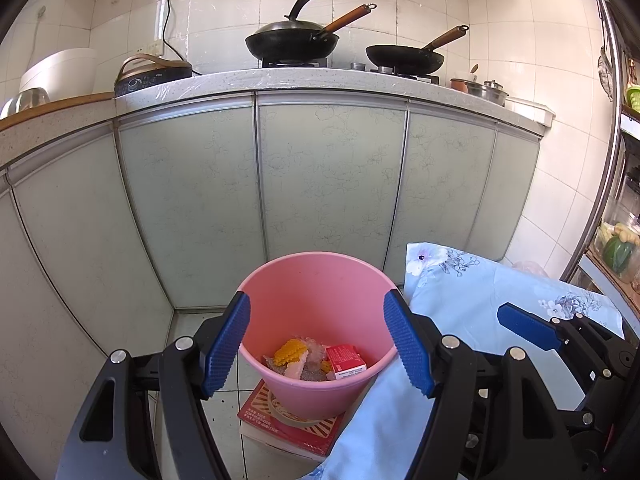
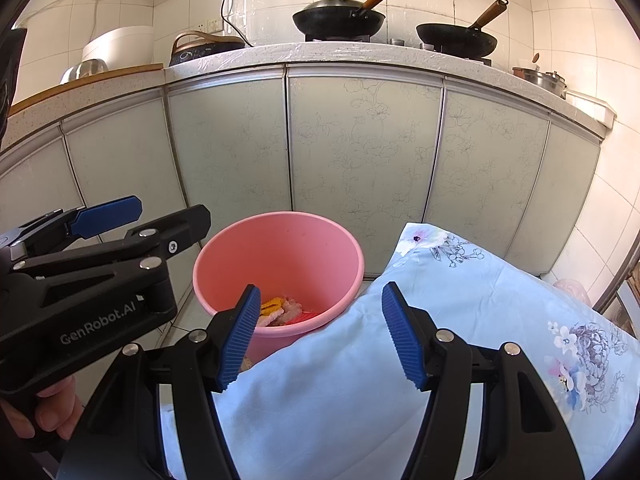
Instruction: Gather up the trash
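Observation:
A pink bin stands on a red box on the floor in front of the cabinets. Inside it lie a yellow corn piece, a red carton and crumpled clear wrappers. My left gripper is open and empty, held above the bin's near rim. The bin also shows in the right wrist view. My right gripper is open and empty, above a light blue floral cloth beside the bin. The left gripper also shows at the left of that view.
Pale green cabinet doors stand behind the bin. On the counter are two black woks, a cooker and a white rice cooker. A shelf with jars is at the right.

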`<action>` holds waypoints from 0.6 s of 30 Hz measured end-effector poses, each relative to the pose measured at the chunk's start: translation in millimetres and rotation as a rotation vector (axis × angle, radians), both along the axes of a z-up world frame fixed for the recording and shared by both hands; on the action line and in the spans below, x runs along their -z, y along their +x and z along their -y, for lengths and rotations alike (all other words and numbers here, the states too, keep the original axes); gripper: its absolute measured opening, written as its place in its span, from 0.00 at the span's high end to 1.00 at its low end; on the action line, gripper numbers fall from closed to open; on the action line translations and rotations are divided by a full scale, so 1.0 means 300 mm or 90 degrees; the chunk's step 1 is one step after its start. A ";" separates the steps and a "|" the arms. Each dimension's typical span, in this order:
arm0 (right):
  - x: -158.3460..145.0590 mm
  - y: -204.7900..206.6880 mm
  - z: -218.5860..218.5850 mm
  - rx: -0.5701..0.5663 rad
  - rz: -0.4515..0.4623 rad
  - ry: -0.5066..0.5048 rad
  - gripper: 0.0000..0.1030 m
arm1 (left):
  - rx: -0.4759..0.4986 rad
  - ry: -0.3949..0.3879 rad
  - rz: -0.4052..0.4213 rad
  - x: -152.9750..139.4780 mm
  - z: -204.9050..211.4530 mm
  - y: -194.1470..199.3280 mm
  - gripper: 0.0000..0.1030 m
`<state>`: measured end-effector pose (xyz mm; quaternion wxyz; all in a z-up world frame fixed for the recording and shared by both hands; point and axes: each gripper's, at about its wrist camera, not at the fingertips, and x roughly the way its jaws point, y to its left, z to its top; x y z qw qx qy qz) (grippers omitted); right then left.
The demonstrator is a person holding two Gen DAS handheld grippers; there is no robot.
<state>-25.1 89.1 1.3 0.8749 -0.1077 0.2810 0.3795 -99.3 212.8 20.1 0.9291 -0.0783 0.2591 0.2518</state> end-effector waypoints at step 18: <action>-0.002 0.003 0.005 0.000 -0.001 0.001 0.38 | 0.001 -0.006 -0.004 0.006 -0.004 0.007 0.33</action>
